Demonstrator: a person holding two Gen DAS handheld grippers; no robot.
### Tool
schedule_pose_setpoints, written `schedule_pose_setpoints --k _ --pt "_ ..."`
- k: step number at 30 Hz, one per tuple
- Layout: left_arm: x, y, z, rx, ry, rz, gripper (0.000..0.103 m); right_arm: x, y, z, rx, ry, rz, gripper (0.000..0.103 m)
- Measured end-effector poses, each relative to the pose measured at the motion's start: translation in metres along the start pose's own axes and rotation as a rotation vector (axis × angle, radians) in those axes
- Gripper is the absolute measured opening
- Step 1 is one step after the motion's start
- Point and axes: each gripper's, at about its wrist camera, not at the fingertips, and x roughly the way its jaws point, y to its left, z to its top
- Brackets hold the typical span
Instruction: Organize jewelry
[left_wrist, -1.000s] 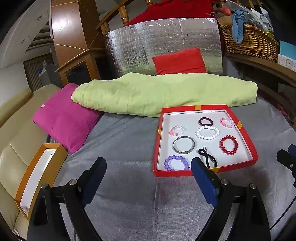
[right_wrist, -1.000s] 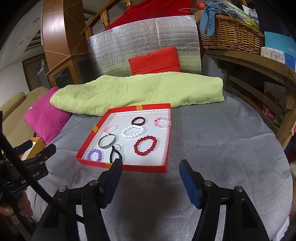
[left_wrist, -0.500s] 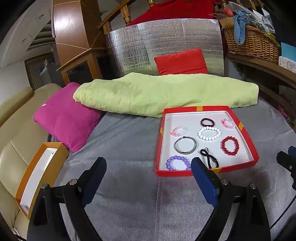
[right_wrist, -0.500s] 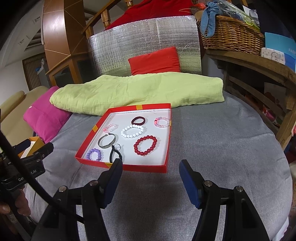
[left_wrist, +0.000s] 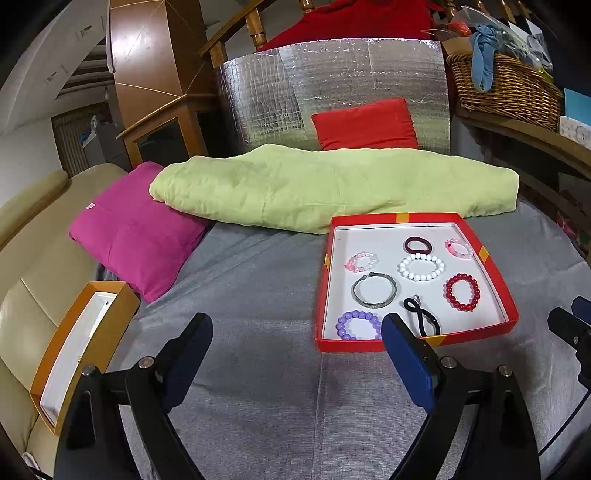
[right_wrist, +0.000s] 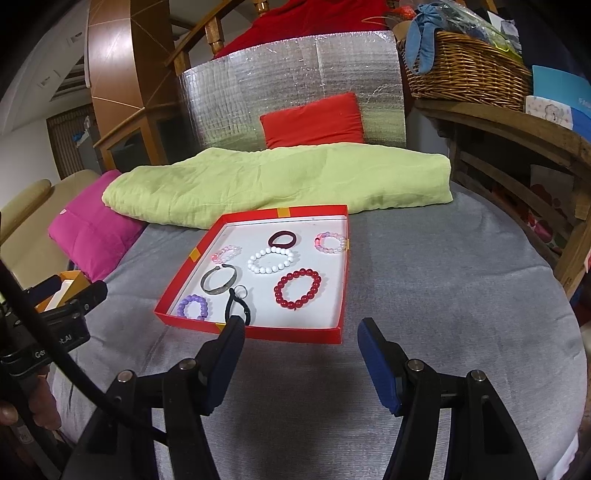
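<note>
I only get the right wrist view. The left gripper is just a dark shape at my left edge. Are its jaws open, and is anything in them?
Observer: In the left wrist view the left gripper is open wide, with only grey cover between its fingers.
Operator: And the orange thing half hidden behind it?
Observer: That is an orange box, open and lined in white. It lies on the beige sofa next to the pink cushion.
Operator: Any jewelry in it yet?
Observer: The lining looks mostly bare. Anything thin in there is too small to make out.
</note>
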Motion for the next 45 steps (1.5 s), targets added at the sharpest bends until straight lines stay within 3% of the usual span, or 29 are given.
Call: schedule_pose_setpoints --k 45 --pt "-0.001 0.015 -0.004 -0.011 0.001 0.002 0.093 0.005 0.015 0.000 -0.013 -0.007 0.012 0.067"
